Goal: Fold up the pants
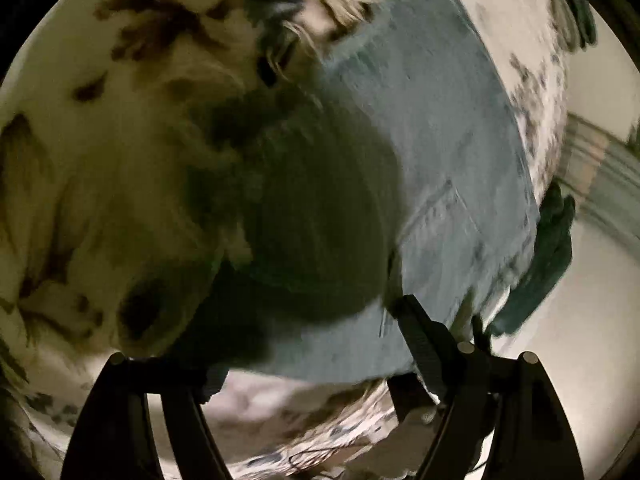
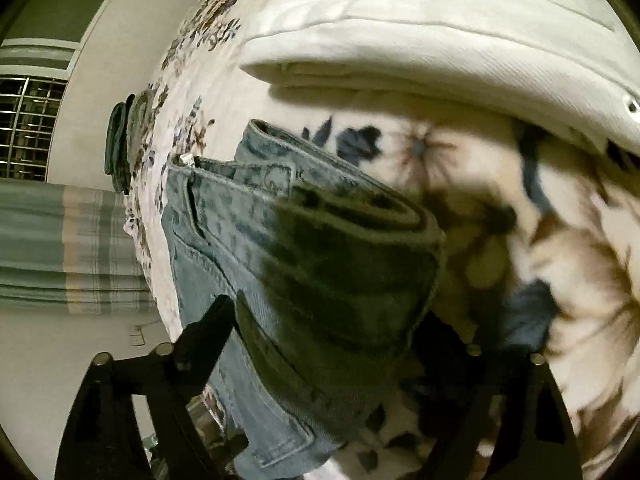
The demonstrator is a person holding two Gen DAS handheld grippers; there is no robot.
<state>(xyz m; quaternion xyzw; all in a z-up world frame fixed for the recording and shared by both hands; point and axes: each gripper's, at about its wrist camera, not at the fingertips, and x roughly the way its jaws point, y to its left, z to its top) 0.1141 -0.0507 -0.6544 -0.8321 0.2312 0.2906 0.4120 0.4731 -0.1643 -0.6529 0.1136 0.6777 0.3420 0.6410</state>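
Observation:
Light blue jeans (image 1: 432, 152) lie folded on a floral bedspread (image 1: 100, 152). In the left wrist view my left gripper (image 1: 304, 344) hangs just above the near end of the jeans, its jaws wide apart; the right finger (image 1: 420, 336) overlaps the denim edge and the left finger is lost in shadow. In the right wrist view the folded jeans (image 2: 248, 240) show a thick rolled fold at the right. My right gripper (image 2: 320, 328) straddles this bundle, jaws wide apart, its left finger (image 2: 208, 336) against the denim. A dark shadow covers the cloth between the fingers.
Folded white pants (image 2: 440, 52) lie on the bed beyond the jeans. A dark green folded garment (image 2: 120, 140) sits at the bed's edge, also in the left wrist view (image 1: 548, 248). A striped curtain (image 2: 60, 248) and pale wall stand past the bed.

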